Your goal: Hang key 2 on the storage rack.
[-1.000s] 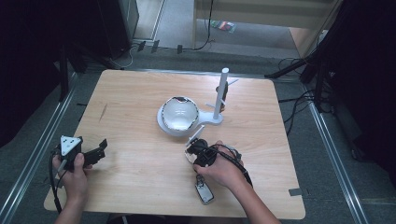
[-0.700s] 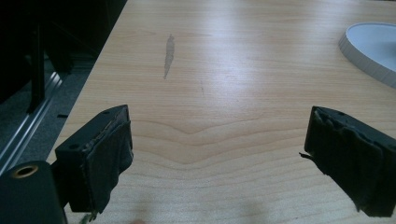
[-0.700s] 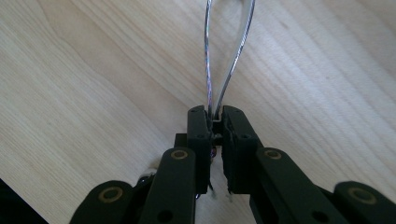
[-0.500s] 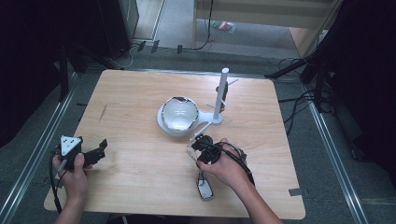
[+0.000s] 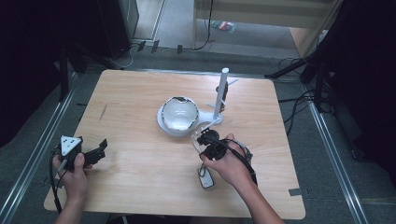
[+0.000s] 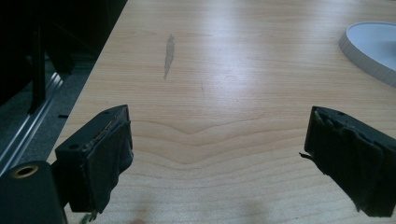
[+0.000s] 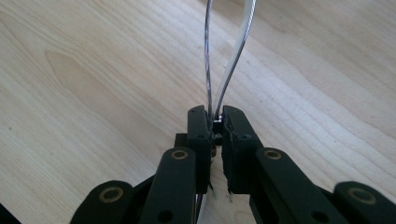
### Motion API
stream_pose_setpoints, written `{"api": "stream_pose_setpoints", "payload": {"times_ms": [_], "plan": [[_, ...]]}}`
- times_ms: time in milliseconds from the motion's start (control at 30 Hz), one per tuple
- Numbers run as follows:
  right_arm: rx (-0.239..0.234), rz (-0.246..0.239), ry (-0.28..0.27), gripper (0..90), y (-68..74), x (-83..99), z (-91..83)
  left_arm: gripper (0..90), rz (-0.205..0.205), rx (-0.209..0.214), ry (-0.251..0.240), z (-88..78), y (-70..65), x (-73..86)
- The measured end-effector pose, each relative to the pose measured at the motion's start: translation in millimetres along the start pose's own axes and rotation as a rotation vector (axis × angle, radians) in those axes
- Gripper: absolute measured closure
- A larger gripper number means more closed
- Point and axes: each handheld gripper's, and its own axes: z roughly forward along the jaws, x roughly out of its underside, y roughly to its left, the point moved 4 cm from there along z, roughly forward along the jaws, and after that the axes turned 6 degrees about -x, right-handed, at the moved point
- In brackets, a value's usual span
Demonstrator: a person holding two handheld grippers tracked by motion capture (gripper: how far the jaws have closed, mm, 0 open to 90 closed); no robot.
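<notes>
Now our right gripper (image 7: 214, 122) has its jaws pinched tight on the end of a thin clear strip (image 7: 229, 56), which looks like bent plastic or polished metal, though the glare leaves us unsure which. From the jaws the strip's long axis runs straight away along the gripper's own line, its two limbs bowing apart as they go. In the high view our right gripper (image 5: 204, 138) sits right of centre, and the strip points far and slightly left, toward the white base (image 5: 168, 127) that carries the shiny bowl (image 5: 179, 112) and the upright white post (image 5: 221, 92), all just beyond it. Our left gripper (image 5: 99, 149) rests well apart at the near left edge of the table (image 5: 140, 182), jaws spread wide with nothing between them. So the right hand is much nearer.
</notes>
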Motion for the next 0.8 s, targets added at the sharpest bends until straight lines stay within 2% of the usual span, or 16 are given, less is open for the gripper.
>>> {"api": "stream_pose_setpoints", "payload": {"times_ms": [400,800], "plan": [[0.030,0.021,-0.092,83.3,-5.0,-4.9,-15.2,8.1,0.000,0.000,0.000,0.0,0.0,0.0],[0.080,0.045,-0.234,83.4,-11.1,-9.5,-33.1,8.1,-0.001,-0.001,0.000,0.1,-0.1,0.0]]}}
